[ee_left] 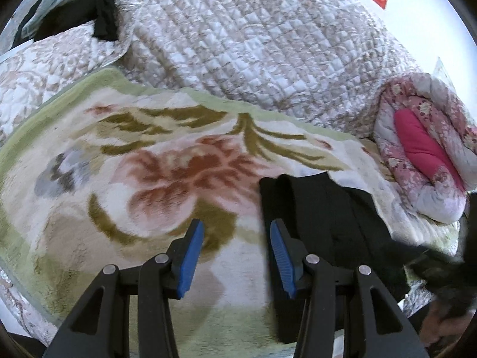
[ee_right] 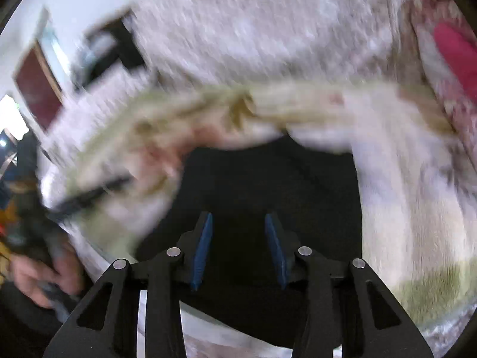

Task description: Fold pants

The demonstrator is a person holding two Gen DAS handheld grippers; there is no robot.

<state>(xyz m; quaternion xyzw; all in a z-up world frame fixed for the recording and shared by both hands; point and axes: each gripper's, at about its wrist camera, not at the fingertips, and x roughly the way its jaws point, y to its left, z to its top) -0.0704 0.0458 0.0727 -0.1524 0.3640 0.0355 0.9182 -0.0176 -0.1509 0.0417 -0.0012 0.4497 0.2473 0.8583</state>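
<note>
Room for moving lies mostly at centre and left of the left wrist view, where the floral blanket point(ee_left: 155, 161) spreads bare up to its green border. Beyond that edge a quilt point(ee_left: 253, 44) mounds across the top, and a rolled pink comforter point(ee_left: 423, 149) closes off the right side.

Black pants point(ee_left: 328, 217) lie flat on the blanket at lower right of that view, folded into a long narrow strip with a straight left edge. Left gripper point(ee_left: 237, 229) hovers with jaws apart and nothing between them, the right jaw just over the pants' left edge.

In the blurred right wrist view the pants point(ee_right: 268, 185) fill the lower centre as a dark block. Right gripper point(ee_right: 238, 223) sits above them, jaws apart, gripping nothing visible. A hand point(ee_right: 38, 271) shows at lower left.
</note>
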